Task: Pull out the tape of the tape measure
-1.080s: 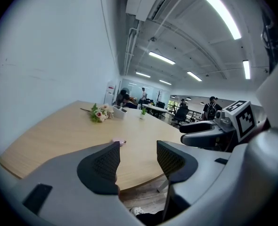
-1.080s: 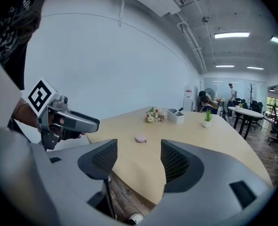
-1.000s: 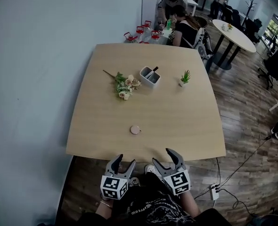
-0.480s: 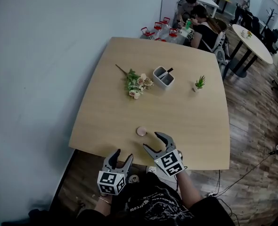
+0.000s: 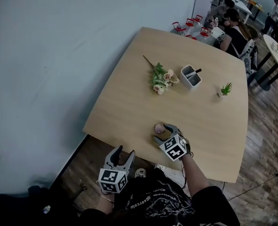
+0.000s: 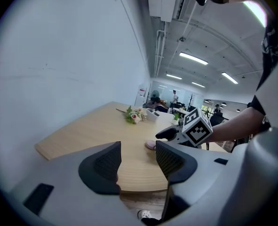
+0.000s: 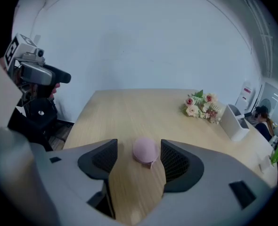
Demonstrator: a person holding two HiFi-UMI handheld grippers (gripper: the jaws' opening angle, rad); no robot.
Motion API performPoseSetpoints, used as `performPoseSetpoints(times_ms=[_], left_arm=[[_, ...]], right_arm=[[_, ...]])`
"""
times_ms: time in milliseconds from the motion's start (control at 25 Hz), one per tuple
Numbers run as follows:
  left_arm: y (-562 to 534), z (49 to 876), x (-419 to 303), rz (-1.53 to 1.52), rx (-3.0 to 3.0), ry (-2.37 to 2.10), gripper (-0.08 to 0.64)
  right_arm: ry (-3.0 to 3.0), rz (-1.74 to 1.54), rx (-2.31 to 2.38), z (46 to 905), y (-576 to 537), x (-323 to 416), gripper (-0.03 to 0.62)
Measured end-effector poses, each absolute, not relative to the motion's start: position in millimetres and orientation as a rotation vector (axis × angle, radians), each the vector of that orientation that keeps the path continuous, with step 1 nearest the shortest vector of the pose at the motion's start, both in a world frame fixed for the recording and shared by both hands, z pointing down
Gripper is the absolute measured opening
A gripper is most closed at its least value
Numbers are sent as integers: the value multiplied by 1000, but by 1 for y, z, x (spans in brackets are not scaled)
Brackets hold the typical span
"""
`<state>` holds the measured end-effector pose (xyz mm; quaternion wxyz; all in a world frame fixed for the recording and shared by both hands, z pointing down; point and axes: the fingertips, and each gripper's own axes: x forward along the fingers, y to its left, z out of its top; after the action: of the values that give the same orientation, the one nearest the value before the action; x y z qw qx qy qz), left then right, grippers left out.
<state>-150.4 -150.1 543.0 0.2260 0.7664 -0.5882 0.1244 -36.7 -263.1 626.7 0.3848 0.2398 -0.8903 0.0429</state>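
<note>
Grey-and-black jaws of the left gripper (image 5: 125,150) stand wide apart with nothing between them. It hangs at the lower left of the head view, off the near edge of the wooden table (image 5: 129,102).

Just past that edge, the right gripper (image 7: 138,142) also has its jaws apart. The pink round tape measure (image 7: 146,149) lies flat on the wood between their tips. No pad seems to press on it yet, though the right-hand pad looks very near. A small tab (image 7: 152,164) appears to stick out of the case on the side nearest the camera.

The main risk is probably the closing itself. The case is round, low and looks smooth, so an off-centre squeeze could squirt it forward, and jaws held too high could close above it. A pad that lands on the tab would leave the left gripper nothing to take. A weak hold would likely let the case drag along when the tape is pulled. A slipped tab would let the tape snap back.

Toward the upper right, the artificial flower bunch (image 5: 162,80), pen holder (image 5: 191,76) and small potted plant (image 5: 225,89) sit well apart from all this.
</note>
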Motion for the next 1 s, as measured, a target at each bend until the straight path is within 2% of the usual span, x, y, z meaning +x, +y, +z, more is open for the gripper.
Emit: performPoseSetpoints(times_ms=[360,480,600,760,840,1000], left_arm=[[-129,547,-164,367,2026,-1703,233],[-124,546,-163,371,2020,-1709,233],[-120,547,-165,379,2013,-1715,233],[-119,544,-164,368,2030,-1689,219],[-121,545,-158,372,2058,-1636,151],[-130,549,-141,363,2097,-1532,184]], right_arm=[[-2211,208,523,658,-279,-43,301],[-2220,289,512,661,-279,-43,243],[-2220,328,533,660,-279,-44,231],[-2213,298,539,656,-277,-45,230],[-2231,251,535,647,-275,-46,230],[-2295,145,539,615,-269,-48,230]])
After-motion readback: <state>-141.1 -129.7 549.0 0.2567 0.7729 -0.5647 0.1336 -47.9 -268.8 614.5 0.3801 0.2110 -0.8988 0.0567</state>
